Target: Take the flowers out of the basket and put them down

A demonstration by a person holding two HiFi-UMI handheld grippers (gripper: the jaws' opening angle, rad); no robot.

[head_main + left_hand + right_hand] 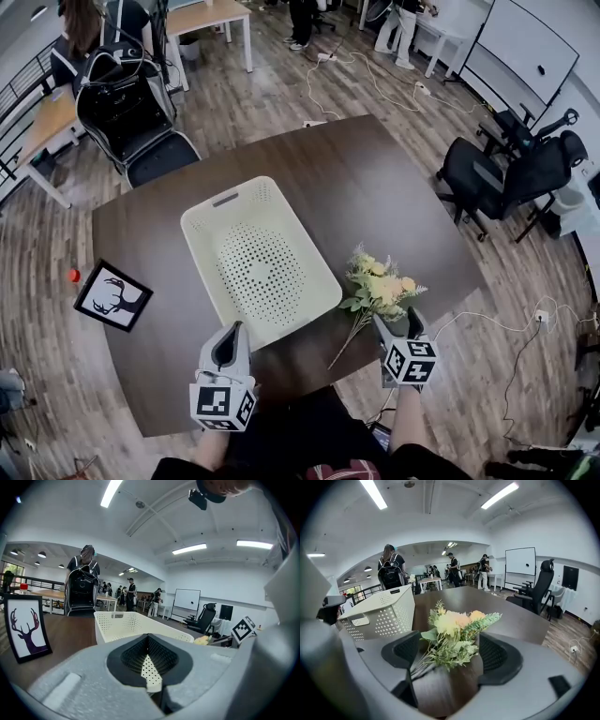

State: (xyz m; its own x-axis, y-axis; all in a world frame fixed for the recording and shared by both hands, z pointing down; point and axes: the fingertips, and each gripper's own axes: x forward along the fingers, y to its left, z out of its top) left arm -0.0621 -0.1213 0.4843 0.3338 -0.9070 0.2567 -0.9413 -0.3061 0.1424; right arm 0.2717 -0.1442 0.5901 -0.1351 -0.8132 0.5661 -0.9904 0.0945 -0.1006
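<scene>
Right gripper [396, 324] first: jaws spread wide, nothing pinched. The flowers [380, 286] sit in the gap between the pads, but they're lying on the table [375, 178] on their own, and neither pad presses on them. Blooms point toward 12 o'clock, and the stems trail off toward 7 o'clock, past the gripper's left side. From the basket [216, 220], the bunch is at about 4 o'clock, just beside its corner and outside it.

Over on my other side, the left gripper [228, 342] is clamped on the basket's near rim at 6 o'clock, with the perforated white wall showing right between the pads. A deer picture [112, 295] stands at the basket's 8 o'clock near the table edge.
</scene>
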